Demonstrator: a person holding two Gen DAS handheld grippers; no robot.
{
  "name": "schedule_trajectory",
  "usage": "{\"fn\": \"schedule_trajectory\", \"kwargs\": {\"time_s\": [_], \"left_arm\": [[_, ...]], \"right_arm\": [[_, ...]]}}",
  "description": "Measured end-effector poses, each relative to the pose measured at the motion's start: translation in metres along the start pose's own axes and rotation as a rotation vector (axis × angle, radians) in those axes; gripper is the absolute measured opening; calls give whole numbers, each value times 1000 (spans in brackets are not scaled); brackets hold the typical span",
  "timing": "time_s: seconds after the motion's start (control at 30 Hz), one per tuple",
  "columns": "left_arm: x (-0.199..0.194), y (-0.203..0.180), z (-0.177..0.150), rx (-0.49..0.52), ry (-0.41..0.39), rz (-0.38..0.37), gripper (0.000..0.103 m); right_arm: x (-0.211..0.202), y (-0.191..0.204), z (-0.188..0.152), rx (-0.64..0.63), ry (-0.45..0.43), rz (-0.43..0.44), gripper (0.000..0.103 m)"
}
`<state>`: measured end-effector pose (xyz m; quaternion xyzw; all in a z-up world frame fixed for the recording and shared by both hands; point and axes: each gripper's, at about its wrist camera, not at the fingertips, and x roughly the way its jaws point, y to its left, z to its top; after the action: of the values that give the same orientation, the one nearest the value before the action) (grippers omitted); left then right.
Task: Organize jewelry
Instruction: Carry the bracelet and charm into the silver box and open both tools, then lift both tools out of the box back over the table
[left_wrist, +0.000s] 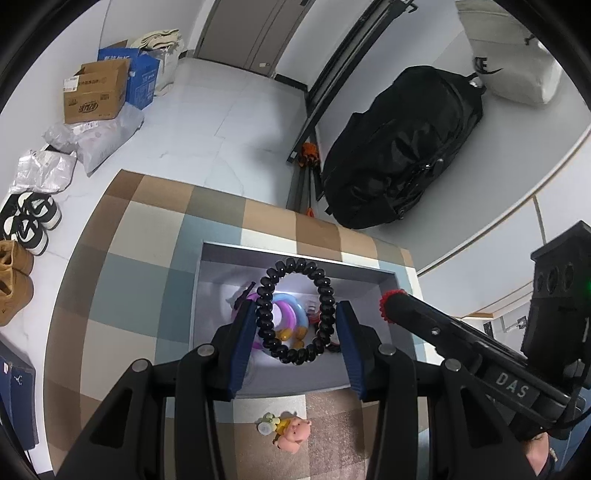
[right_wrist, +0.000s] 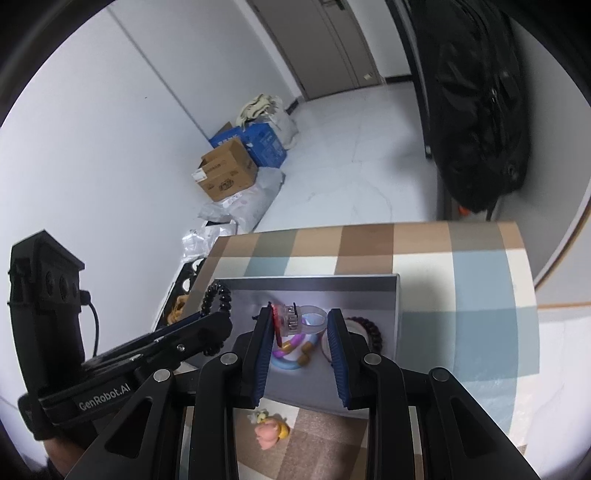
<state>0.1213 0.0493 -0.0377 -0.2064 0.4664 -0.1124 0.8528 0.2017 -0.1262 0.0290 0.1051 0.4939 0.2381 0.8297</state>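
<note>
My left gripper (left_wrist: 295, 314) is shut on a black spiral coil bracelet (left_wrist: 295, 310) and holds it above the grey tray (left_wrist: 291, 251). The coil bracelet also shows in the right wrist view (right_wrist: 218, 299). My right gripper (right_wrist: 300, 325) is shut on a clear plastic ring with a red top (right_wrist: 295, 319), over the tray (right_wrist: 314, 282). In the tray lie pastel pink, blue and yellow rings (right_wrist: 295, 354) and a dark beaded bracelet (right_wrist: 369, 328). The pastel rings show below the coil in the left wrist view (left_wrist: 286, 317).
The tray sits on a checkered cloth (left_wrist: 140, 266) on a table. A small pink pig charm (left_wrist: 291, 432) lies on the cloth in front of the tray. Cardboard boxes (left_wrist: 96, 92), shoes (left_wrist: 29, 221) and a black bag (left_wrist: 402, 147) sit on the floor.
</note>
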Motion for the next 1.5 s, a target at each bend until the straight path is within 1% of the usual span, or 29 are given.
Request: {"fn": "schedule_trajectory", "kwargs": {"time_s": [0.13, 0.3, 0.33, 0.37, 0.43, 0.47, 0.5, 0.53, 0.57, 0.6, 0.63, 0.7, 0.77, 0.87, 0.93, 0.97, 1.17, 1.23, 1.3, 1.5], "left_arm": [[5, 4, 1, -42, 21, -22, 38], [4, 3, 3, -37, 16, -17, 38], [5, 3, 4, -42, 16, -18, 39], [4, 4, 5, -52, 17, -22, 42], [3, 6, 5, -64, 13, -26, 44], [2, 5, 5, -63, 5, -11, 48], [0, 5, 5, -52, -3, -2, 59], [-2, 4, 5, -44, -14, 0, 63], [-4, 3, 4, -42, -27, -2, 66], [-5, 2, 4, -38, -34, -10, 67], [-5, 0, 4, -29, -35, -17, 67], [-6, -4, 3, -8, -36, 0, 67], [-8, -5, 2, 7, -45, 16, 67], [-9, -5, 0, 8, -34, 33, 67], [-10, -4, -1, 5, -31, 37, 67], [-10, -4, -3, 4, -32, 40, 67], [-17, -8, -9, 24, -41, 62, 67], [-19, -9, -13, 28, -45, 75, 67], [-22, -9, -16, 29, -47, 72, 67], [-29, -7, -27, 23, -54, 61, 68]], "right_arm": [[3, -2, 1, 3, 6, -5, 28], [7, -6, 2, 18, 13, -24, 29], [7, -6, 3, 20, 13, -27, 30], [7, -8, 3, 27, 9, -29, 30], [5, -7, 4, 27, 2, -12, 30], [3, -5, 4, 18, -4, -13, 30], [0, -2, 3, 3, -17, -18, 34], [-3, -1, 3, -4, -31, -18, 46], [-5, 0, 3, -5, -41, -15, 52], [-9, 1, 3, -8, -56, -11, 63], [-11, 1, 4, -10, -65, -10, 68], [-15, 0, 4, -11, -75, -19, 68], [-17, -3, 5, -2, -80, -27, 72], [-20, -7, 5, 6, -80, -29, 74], [-23, -8, 3, 5, -87, -31, 83], [-25, -8, 2, 6, -90, -31, 85], [-29, -7, -4, -7, -85, -37, 87], [-29, -6, -7, -10, -84, -40, 93], [-31, -5, -11, -15, -79, -40, 96], [-31, -2, -25, -50, -52, -54, 101]]}}
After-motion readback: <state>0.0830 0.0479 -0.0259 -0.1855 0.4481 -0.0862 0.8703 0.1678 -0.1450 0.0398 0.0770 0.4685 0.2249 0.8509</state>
